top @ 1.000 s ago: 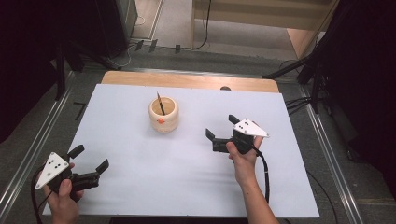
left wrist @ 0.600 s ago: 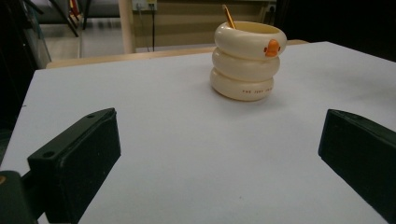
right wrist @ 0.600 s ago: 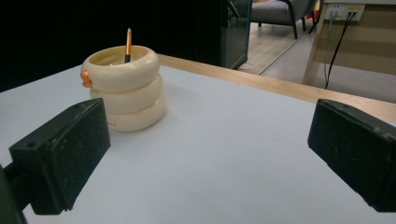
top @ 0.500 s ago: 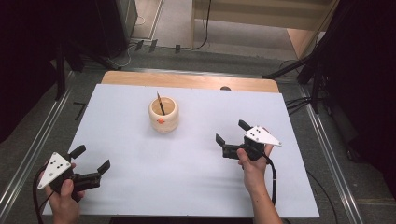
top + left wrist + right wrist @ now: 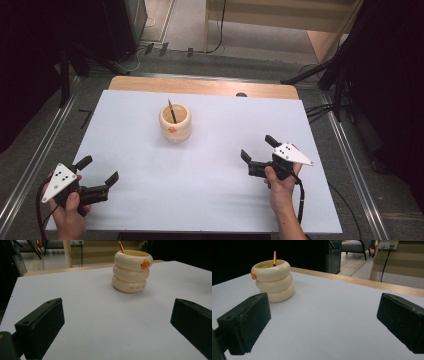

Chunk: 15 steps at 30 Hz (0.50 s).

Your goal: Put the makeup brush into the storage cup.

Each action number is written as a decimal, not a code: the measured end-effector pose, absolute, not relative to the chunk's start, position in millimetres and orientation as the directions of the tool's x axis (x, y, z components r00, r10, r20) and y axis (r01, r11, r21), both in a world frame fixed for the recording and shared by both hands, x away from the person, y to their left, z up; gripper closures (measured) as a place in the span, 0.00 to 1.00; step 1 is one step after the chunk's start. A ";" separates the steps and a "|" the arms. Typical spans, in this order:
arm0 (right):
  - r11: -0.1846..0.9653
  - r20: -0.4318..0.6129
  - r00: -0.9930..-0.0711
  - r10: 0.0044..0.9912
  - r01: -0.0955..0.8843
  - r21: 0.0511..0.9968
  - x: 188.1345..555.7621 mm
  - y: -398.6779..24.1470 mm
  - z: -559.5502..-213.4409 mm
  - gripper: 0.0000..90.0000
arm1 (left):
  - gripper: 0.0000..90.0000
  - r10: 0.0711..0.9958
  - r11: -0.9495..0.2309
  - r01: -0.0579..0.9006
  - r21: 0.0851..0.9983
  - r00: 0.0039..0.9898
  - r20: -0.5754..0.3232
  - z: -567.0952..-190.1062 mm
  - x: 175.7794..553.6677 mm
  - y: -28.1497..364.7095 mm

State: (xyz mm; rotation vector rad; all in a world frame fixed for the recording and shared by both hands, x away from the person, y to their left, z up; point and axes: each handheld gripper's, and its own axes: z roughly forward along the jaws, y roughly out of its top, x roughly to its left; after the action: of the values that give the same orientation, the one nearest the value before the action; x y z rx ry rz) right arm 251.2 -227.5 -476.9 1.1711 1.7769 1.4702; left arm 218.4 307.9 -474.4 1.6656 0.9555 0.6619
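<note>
Flanking the pen pot (image 5: 175, 122) — hand-held grippers, well apart.

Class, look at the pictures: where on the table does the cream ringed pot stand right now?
In the high view the cream ringed pot stands on the white table toward its far edge, left of centre, with a pencil leaning inside and both tools well short of it.

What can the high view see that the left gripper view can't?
High view: both hands, the left tool and the right tool, each with jaws open, the whole white table, and the floor around it.

Left gripper view: small dark lettering on the cup's bottom ring and the cup's three stacked rings seen from the side.

Both: the cream cup with its orange spot, the pencil standing in it, and the white tabletop. Nothing sits between the left tool's jaws.
</note>
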 end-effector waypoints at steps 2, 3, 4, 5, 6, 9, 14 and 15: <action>0.022 0.115 -0.463 0.879 0.279 0.960 248.4 -232.3 -478.9 0.00 | 0.00 0.849 -0.126 0.265 0.956 0.527 -0.034 -474.4 218.4 307.9; 0.022 0.114 -0.461 0.880 0.279 0.960 247.5 -234.0 -479.5 0.00 | 0.00 0.849 -0.126 0.265 0.956 0.527 -0.034 -474.4 218.4 307.7; 0.019 0.116 -0.456 0.882 0.280 0.960 246.3 -236.2 -480.2 0.00 | 0.00 0.849 -0.127 0.264 0.956 0.527 -0.032 -474.4 218.3 307.6; 0.020 0.115 -0.454 0.883 0.281 0.959 245.1 -238.4 -480.9 0.00 | 0.00 0.849 -0.129 0.265 0.956 0.527 -0.032 -474.4 218.3 307.5; 0.020 0.114 -0.451 0.885 0.281 0.959 244.1 -240.3 -481.5 0.00 | 0.00 0.849 -0.129 0.265 0.956 0.527 -0.032 -474.5 218.3 307.3; 0.021 0.113 -0.444 0.889 0.286 0.958 240.6 -245.5 -483.3 0.00 | 0.00 0.849 -0.128 0.265 0.956 0.527 -0.032 -474.4 217.8 307.2; 0.024 0.109 -0.436 0.894 0.287 0.958 234.7 -252.4 -486.0 0.00 | 0.00 0.851 -0.131 0.267 0.955 0.524 -0.029 -474.6 217.7 307.5; 0.022 0.109 -0.436 0.894 0.286 0.958 233.8 -253.7 -486.8 0.00 | 0.00 0.851 -0.130 0.267 0.955 0.524 -0.030 -474.7 217.7 307.4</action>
State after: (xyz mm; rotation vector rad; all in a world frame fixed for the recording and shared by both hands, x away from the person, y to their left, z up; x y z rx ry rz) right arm 233.8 -253.7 -486.8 1.2025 1.7567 1.4339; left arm 217.7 307.4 -474.7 1.6708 0.9583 0.6679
